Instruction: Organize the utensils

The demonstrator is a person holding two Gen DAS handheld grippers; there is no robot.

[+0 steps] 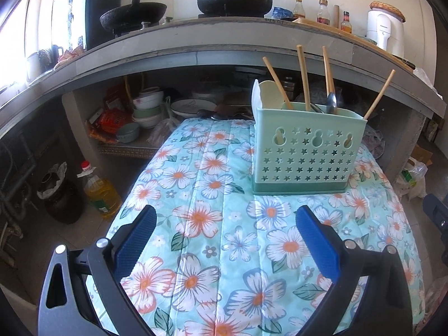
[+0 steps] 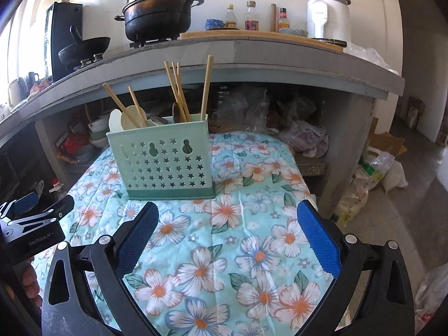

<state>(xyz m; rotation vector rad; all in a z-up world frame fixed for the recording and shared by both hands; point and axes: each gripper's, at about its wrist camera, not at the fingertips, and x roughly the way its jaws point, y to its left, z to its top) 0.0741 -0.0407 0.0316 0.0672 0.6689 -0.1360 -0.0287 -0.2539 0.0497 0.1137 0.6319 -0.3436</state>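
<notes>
Both the left gripper [image 1: 225, 240] and right gripper [image 2: 228, 238] hang released and empty at lower frame, below the utensil holder [image 2: 165, 165] at centre.

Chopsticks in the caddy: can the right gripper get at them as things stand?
Probably yes. The right gripper is open and empty, the chopsticks stick well above the caddy, and only bare cloth lies between.

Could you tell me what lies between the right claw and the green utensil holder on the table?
Only bare floral cloth lies between the right claw and the utensil holder; the right wrist view shows this.
</notes>
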